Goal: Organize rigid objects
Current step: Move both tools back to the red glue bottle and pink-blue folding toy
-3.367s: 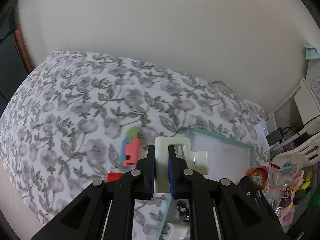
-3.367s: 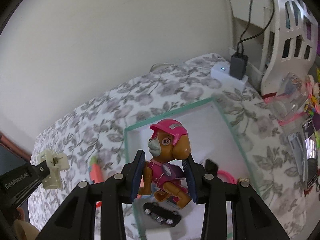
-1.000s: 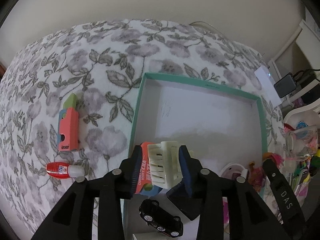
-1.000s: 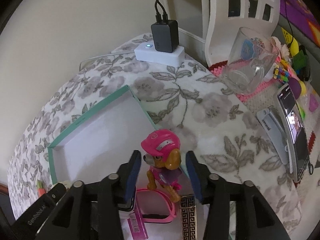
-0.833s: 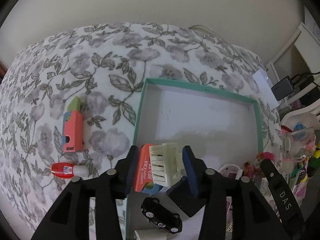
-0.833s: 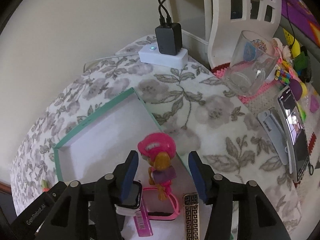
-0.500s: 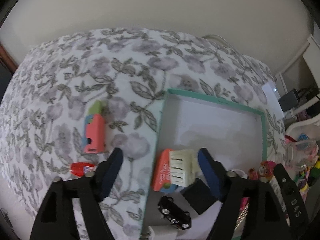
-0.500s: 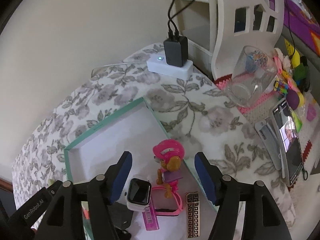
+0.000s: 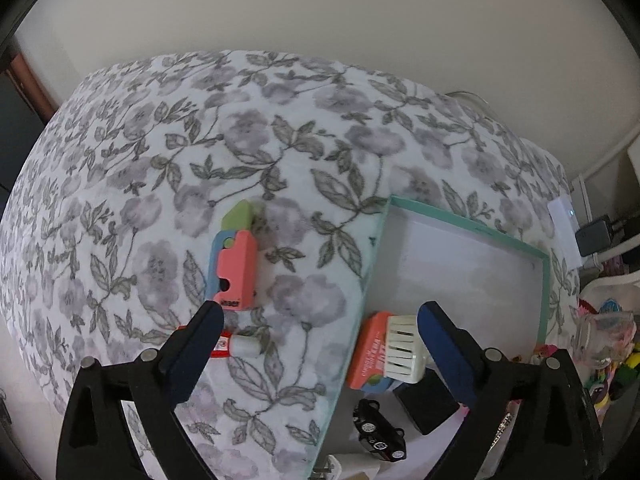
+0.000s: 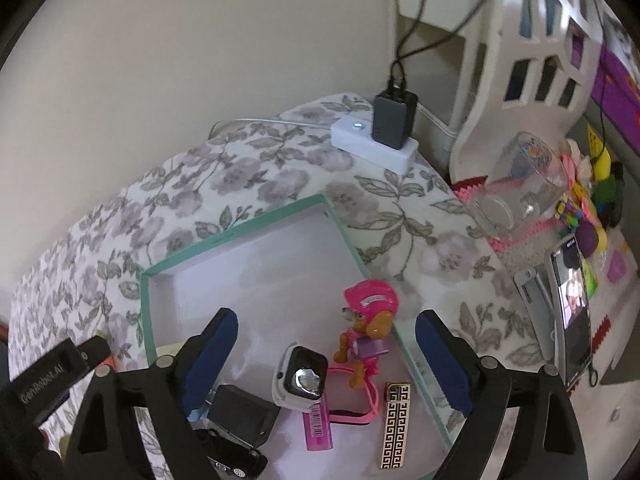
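With both claws spread wide and empty, nearest loose item noted: coral block toy [image 9: 234, 270] on the bedspread [image 9: 168, 152], at 11 o'clock from left claw [image 9: 316, 336], long axis running 12-to-6. Right claw [image 10: 326, 340] over teal tray [image 10: 236, 230].

Inside the shallow teal-rimmed white tray [image 9: 468, 228], the cream slotted plastic piece [image 9: 402, 350] lies on an orange card box [image 9: 370, 350]; a pink-helmeted toy pup figure [image 10: 366, 328] stands at its right rim; a pink-and-blue block toy [image 9: 234, 270] lies left, outside.
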Tool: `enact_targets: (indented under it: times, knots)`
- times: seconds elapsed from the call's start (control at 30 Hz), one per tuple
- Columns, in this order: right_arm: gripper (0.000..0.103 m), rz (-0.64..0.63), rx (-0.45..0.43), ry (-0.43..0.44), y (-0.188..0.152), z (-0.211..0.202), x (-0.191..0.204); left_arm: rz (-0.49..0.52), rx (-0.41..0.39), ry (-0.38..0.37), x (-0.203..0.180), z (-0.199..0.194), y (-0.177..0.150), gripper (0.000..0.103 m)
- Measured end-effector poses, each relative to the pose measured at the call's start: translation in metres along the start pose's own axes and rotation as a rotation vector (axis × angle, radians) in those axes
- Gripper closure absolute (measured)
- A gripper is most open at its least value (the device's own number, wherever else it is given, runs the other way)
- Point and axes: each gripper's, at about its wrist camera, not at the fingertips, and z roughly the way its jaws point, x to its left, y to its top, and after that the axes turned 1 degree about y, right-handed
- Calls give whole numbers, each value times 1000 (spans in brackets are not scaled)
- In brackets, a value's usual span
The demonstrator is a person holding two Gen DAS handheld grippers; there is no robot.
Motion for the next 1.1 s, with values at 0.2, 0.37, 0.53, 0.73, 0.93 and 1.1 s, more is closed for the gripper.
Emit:
enact_targets:
  times: [0.2, 0.37, 0.53, 0.73, 0.93, 1.1]
  knots:
    - [10, -40, 2, -17, -4, 1, 13, -39, 11, 19, 19, 3, 5, 5]
    - [0, -94, 20, -28, -9, 3, 26, -77, 9, 27, 41, 2, 10, 5]
    - [0, -123, 25, 33, -15, 1, 46, -151, 6, 38, 76, -1, 17, 5]
    - [0, -214, 5, 79, -28, -10, 88, -223, -31, 117, 120, -10, 23, 5]
    - [0, -311, 15, 143, -50, -14, 133, -263, -34, 152, 157, -13, 24, 5]
    - [0, -346, 27, 209, -64, -16, 159, -291, -29, 160, 180, -13, 23, 5]
